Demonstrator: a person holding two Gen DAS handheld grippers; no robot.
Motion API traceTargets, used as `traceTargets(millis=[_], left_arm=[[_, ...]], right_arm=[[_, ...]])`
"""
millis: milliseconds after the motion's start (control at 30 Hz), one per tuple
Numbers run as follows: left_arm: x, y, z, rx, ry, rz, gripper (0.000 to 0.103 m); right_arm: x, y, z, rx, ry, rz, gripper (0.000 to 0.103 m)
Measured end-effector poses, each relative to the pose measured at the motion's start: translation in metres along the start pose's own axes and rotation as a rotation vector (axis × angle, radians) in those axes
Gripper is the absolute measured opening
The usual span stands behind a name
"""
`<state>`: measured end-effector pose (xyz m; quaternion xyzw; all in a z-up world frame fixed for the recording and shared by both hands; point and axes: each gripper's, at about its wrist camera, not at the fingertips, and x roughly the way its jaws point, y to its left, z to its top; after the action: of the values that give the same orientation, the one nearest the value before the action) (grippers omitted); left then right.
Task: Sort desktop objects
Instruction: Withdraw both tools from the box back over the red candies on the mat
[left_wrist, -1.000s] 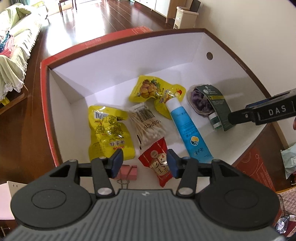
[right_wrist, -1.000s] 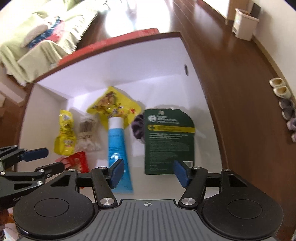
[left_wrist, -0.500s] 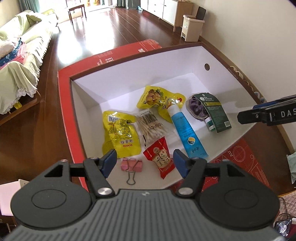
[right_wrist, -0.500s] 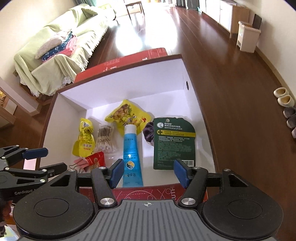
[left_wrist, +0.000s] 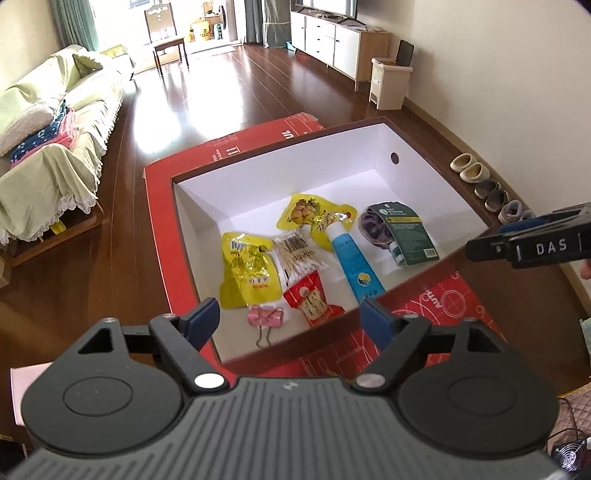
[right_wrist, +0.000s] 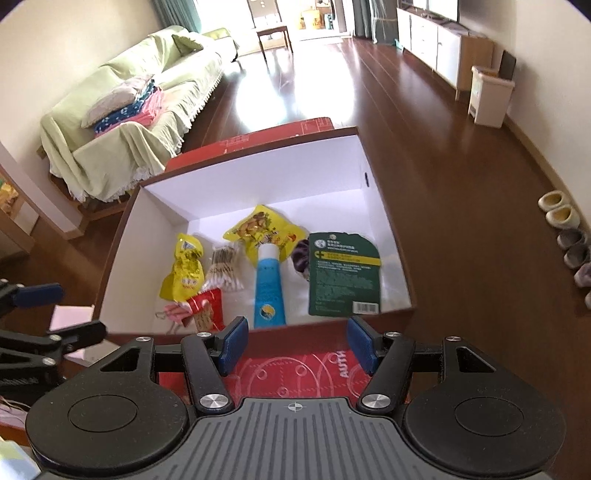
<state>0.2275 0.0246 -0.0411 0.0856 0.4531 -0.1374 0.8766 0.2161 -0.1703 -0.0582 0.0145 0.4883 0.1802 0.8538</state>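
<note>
1. A living room with dark wood floor and a covered sofa (right_wrist: 147, 110) forms the background; a red box (left_wrist: 162, 236) with white inner walls sits below both cameras.
2. The left gripper (left_wrist: 290, 319) hangs above the box's near edge, jaws spread wide and holding nothing. The right gripper (right_wrist: 293, 343) hovers over the red near flap, likewise spread and empty.
3. Nearest the left gripper lie a pink binder clip (left_wrist: 266, 316) and a red snack packet (left_wrist: 314, 301). Beyond them are a yellow pouch (left_wrist: 249, 271) and a cotton swab pack (left_wrist: 301, 254).
4. Ahead of the right gripper, a blue tube (right_wrist: 269, 286) lies just beside a dark green packet (right_wrist: 343, 275), which overlaps a purple item (right_wrist: 301, 254). A second yellow snack bag (right_wrist: 264, 230) touches the tube's cap end.
5. Judging from this, the placing step looks finished, with 8 items in the box and both grippers clear of it.
6. Any next move would call for finding objects outside the box; none shows clearly here.
</note>
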Motion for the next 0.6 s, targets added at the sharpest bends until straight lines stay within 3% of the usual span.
traceTargets(millis=[67, 300, 600], left_arm=[[-0.006, 0.001, -0.008, -0.016, 0.0, 0.003, 0.088], [-0.015, 0.009, -0.041, -0.082, 0.015, -0.016, 0.088], [-0.002, 0.006, -0.083, -0.047, 0.078, -0.031, 0.078]], right_arm=[[-0.006, 0.001, -0.007, -0.009, -0.007, -0.005, 0.063], [-0.019, -0.003, -0.038, 0.02, -0.01, 0.031, 0.063], [-0.013, -0.009, -0.077, 0.086, 0.082, 0.033, 0.063]])
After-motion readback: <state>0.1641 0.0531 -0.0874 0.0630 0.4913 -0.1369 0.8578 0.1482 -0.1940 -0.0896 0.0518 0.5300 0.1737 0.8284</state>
